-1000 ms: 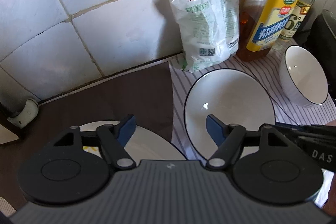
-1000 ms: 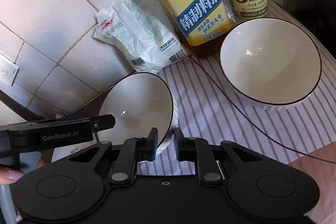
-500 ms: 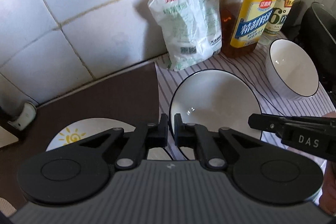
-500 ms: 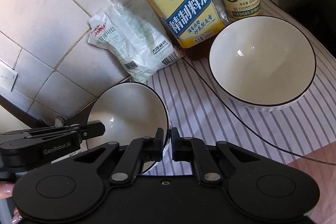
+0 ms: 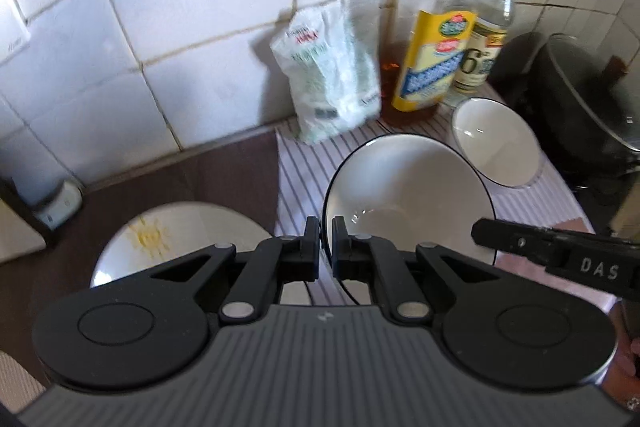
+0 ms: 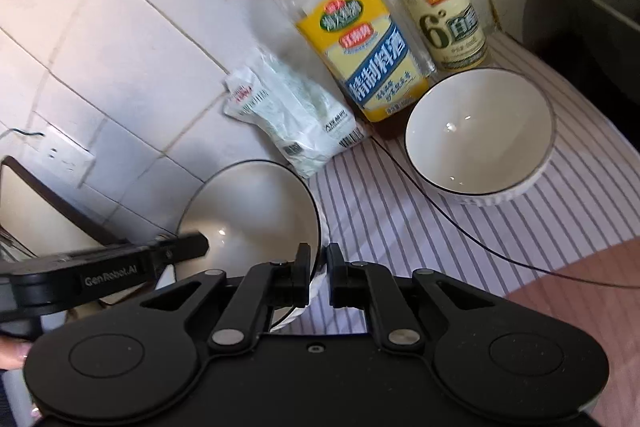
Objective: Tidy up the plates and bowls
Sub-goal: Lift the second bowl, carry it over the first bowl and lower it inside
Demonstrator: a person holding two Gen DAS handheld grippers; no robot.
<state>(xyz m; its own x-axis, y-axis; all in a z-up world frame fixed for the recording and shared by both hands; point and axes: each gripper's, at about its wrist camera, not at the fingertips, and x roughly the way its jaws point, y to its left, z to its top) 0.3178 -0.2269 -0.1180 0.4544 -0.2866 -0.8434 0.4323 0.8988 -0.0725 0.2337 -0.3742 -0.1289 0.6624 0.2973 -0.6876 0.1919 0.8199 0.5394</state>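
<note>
A white bowl with a black rim (image 5: 404, 183) is held tilted above the striped cloth. My left gripper (image 5: 326, 247) is shut on its left rim. My right gripper (image 6: 319, 267) is shut on its right rim; the bowl shows in the right wrist view (image 6: 252, 211). A second white black-rimmed bowl (image 5: 496, 147) stands on the cloth near the bottles, also in the right wrist view (image 6: 480, 139). A white plate with a yellow sun drawing (image 5: 176, 239) lies on the dark mat to the left.
A white bag (image 5: 332, 83), a yellow-label bottle (image 5: 432, 67) and a vinegar bottle (image 5: 484, 55) stand against the tiled wall. A dark pot (image 5: 580, 99) sits at the right. A thin black cable (image 6: 460, 227) crosses the striped cloth (image 6: 400, 211).
My left gripper went from open to shut on the bowl's left rim. Both grippers have since risen with the bowl, which now sits higher and tilted.
</note>
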